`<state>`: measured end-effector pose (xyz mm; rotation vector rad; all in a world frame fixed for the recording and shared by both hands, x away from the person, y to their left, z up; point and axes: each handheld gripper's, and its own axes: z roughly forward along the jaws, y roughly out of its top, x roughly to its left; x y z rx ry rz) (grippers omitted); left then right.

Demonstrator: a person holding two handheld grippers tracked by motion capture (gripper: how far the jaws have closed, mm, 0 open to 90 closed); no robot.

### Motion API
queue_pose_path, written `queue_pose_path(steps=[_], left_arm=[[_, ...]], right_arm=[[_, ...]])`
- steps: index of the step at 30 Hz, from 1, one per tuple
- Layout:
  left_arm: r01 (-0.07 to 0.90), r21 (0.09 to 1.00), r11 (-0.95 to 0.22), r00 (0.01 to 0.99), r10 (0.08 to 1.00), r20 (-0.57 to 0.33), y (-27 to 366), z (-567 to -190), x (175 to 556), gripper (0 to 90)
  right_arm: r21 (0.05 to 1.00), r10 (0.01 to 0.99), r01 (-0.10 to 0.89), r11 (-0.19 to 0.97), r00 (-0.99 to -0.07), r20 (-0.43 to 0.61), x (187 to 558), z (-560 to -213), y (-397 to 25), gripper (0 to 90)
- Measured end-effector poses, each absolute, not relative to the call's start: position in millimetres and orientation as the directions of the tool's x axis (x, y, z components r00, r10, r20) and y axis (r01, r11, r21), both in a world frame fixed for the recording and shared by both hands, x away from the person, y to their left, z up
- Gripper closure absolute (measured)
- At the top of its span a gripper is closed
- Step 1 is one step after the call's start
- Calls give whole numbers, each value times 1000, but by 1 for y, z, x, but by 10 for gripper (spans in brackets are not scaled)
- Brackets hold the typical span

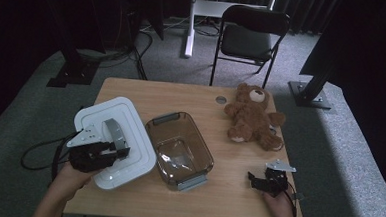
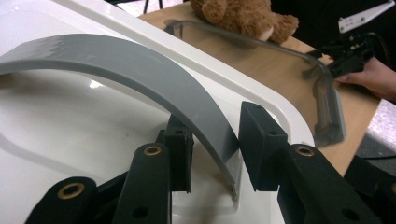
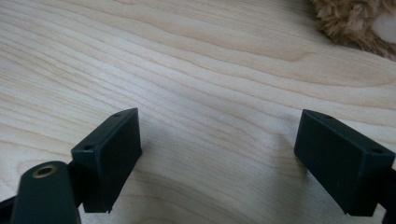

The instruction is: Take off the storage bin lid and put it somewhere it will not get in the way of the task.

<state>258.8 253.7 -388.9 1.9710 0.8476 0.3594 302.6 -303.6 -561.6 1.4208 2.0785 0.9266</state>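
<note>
A white lid (image 1: 135, 120) with a grey arched handle (image 1: 112, 130) lies on the left of the wooden table (image 1: 181, 95). My left gripper (image 1: 120, 151) is over the lid. In the left gripper view its jaws (image 2: 215, 149) are shut on the near end of the grey handle (image 2: 130, 65), one on each side of the band, over the white lid (image 2: 70, 121). A clear brownish container (image 1: 201, 144) stands open next to the lid. My right gripper (image 1: 253, 178) rests low at the front right. Its jaws (image 3: 219, 158) are open wide over bare wood (image 3: 210, 70).
A brown teddy bear (image 1: 253, 114) lies at the table's back right, and its fur (image 3: 355, 23) shows ahead of the right gripper. A black folding chair (image 1: 249, 39) stands behind the table. The container's grey latches sit at its far and near ends.
</note>
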Motion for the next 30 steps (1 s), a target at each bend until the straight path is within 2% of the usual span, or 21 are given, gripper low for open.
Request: queue_pose_path(steps=[12, 14, 30], left_arm=[[453, 830, -325, 718, 685, -123, 270, -419, 256, 667], [441, 837, -324, 739, 661, -133, 273, -426, 257, 667], [491, 805, -333, 736, 653, -180, 273, -493, 292, 664]], right_arm=[[742, 931, 625, 243, -365, 3, 303, -562, -304, 140], [742, 931, 625, 243, -366, 3, 303, -562, -304, 140], [743, 931, 624, 243, -366, 2, 303, -562, -304, 140]])
